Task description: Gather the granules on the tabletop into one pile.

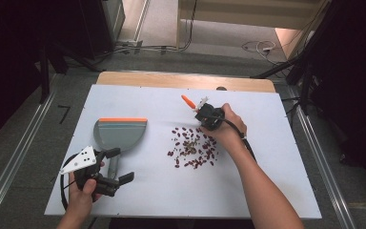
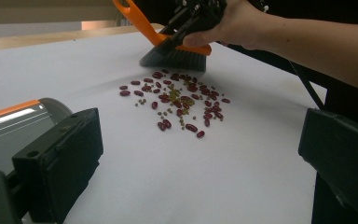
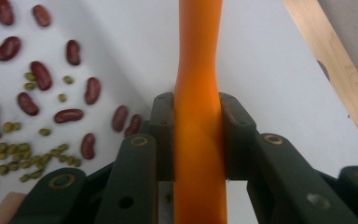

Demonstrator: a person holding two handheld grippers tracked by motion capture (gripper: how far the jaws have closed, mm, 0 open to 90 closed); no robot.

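At twelve o'clock of the glossy oval beans [image 2: 175,100], the right gripper [image 3: 198,135] clamps a smooth orange brush handle [image 3: 199,70]; bristles [image 2: 175,59] visible from the left gripper view.

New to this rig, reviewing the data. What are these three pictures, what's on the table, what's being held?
No robot arm here: a person holds a two-jaw gripper in each hand. The high view looks down on the white table; the other two views come from cameras riding on the grippers. The right gripper is shut on the orange handle of a small brush, beside scattered red beans and small green ones. The left gripper, jaws open, sits around the handle of a grey dustpan.
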